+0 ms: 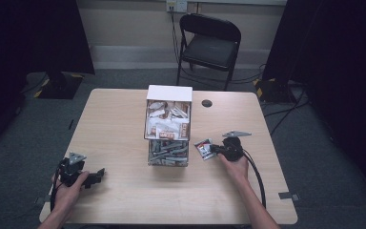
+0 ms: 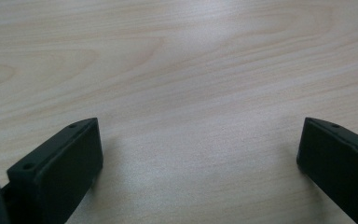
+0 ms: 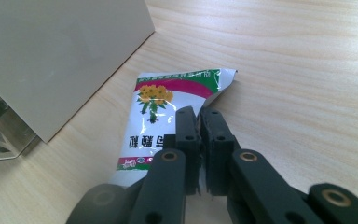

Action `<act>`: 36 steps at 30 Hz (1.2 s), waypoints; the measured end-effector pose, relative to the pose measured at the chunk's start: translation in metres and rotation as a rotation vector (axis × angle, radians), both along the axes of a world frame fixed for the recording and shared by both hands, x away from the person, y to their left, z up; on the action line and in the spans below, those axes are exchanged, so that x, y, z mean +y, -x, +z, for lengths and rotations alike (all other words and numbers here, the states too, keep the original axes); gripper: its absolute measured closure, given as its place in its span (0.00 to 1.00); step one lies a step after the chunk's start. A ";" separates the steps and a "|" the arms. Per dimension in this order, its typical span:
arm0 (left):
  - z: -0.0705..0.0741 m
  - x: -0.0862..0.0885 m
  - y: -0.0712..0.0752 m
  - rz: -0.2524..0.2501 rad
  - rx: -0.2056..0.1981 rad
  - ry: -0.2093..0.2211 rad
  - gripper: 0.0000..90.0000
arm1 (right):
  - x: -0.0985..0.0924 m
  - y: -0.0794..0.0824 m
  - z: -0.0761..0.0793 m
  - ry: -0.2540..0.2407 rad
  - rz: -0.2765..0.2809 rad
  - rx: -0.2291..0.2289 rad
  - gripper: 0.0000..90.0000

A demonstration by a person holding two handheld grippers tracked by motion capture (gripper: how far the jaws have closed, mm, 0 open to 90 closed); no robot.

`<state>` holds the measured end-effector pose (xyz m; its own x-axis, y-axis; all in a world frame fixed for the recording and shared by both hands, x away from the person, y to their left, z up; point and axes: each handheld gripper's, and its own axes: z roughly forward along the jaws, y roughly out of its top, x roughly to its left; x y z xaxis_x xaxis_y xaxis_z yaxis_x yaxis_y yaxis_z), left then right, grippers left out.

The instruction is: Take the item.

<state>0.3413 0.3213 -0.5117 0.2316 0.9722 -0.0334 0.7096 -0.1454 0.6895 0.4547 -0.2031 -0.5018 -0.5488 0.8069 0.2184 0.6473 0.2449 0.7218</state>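
Beside box (image 1: 168, 125) | sachet (image 3: 168, 112) flat, long axis along right tongs (image 3: 199, 140), clamped | left tongs (image 2: 196, 154) agape

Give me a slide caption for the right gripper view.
Right gripper shut on a flower-printed sachet lying on the wooden table, beside a beige box.

Right hand-held gripper (image 1: 213, 149) clamps a sachet (image 1: 203, 149) near the counter's (image 1: 119, 119) right edge, beside the central box (image 1: 168, 125); left hand-held gripper (image 1: 97, 174) rests near the front-left corner.
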 end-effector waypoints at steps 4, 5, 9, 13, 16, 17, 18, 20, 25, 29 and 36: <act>0.000 0.000 0.000 0.000 0.000 0.000 0.00 | 0.003 0.000 0.000 0.016 -0.005 -0.008 0.95; 0.000 0.000 0.000 0.000 0.000 0.000 0.00 | 0.003 0.000 0.000 0.018 -0.007 -0.009 0.95; 0.000 0.000 0.000 0.000 0.000 0.001 0.00 | 0.007 -0.001 0.000 0.042 -0.012 -0.016 0.93; 0.000 0.000 0.000 0.001 0.000 0.000 0.00 | 0.011 -0.005 -0.001 0.029 -0.018 -0.019 0.90; 0.000 0.000 0.000 0.000 0.000 0.000 0.00 | 0.015 -0.006 -0.002 0.043 -0.026 -0.025 0.83; 0.000 0.000 0.000 0.000 0.000 0.000 0.00 | 0.015 -0.006 -0.002 0.047 -0.030 -0.029 0.80; 0.000 0.000 0.000 0.000 0.000 0.000 0.00 | 0.015 -0.006 -0.002 0.047 -0.030 -0.029 0.80; 0.000 0.000 0.000 0.000 0.000 0.000 0.00 | 0.015 -0.007 -0.002 0.048 -0.031 -0.030 0.79; 0.000 0.000 0.000 0.000 0.000 0.001 0.00 | 0.016 -0.007 -0.002 0.056 -0.051 -0.040 0.63; 0.000 0.000 0.000 0.001 0.000 0.001 0.00 | 0.015 -0.007 -0.002 0.046 -0.065 -0.046 0.49; 0.000 0.000 0.000 0.000 0.000 0.000 0.00 | 0.014 -0.008 0.000 0.023 -0.078 -0.055 0.26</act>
<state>0.3413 0.3213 -0.5117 0.2316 0.9722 -0.0337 0.7096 -0.1451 0.6895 0.4628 -0.1890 -0.5016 -0.4950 0.8520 0.1705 0.6247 0.2126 0.7514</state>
